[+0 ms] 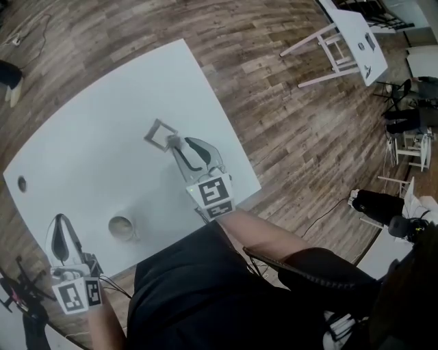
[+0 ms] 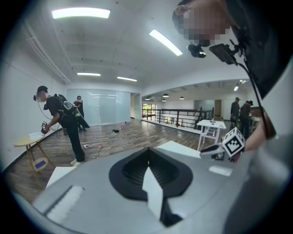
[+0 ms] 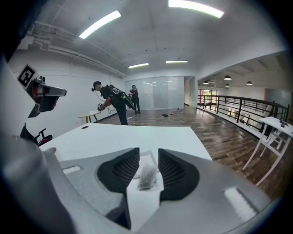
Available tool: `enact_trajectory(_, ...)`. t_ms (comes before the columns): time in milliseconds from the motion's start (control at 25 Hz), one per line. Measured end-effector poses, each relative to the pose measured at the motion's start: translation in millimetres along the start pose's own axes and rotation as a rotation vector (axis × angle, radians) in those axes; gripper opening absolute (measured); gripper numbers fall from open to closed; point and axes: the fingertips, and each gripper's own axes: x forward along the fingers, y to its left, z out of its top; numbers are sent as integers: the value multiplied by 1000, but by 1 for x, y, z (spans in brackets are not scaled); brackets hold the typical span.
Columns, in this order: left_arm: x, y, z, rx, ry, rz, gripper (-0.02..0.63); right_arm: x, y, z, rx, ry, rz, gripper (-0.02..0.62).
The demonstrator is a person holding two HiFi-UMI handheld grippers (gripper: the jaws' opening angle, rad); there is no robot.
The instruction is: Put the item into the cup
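White counter [image 1: 96, 143] carries a cup [image 1: 122, 227] at 7 o'clock from the packet [image 3: 147, 176]. Right tool [image 1: 178, 143] released, jaws wide, straddling the packet. Left tool [image 2: 146, 151] clenched.

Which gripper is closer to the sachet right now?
Right. The right gripper has its open jaws either side of the sachet; the left gripper sits well away, nearer the cup.

A large open-plan workspace: wood floor [image 1: 287, 123], white table [image 1: 102, 150], black railing [image 3: 233, 112], ceiling strip lights [image 2: 80, 13].
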Motion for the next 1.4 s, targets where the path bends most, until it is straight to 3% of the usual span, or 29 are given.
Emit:
enact_trajectory(520,3,11,-6,-25,25,22,-2,12,0,-1,2,20,8,140)
enact_trajectory(760,12,-6,-4,-45,13,9,-2,4,-16,-4,5,28,8,144)
enact_trajectory(1400,15,2,-7,-36,55,17,-2,24,-15,-22,24,69,12,155)
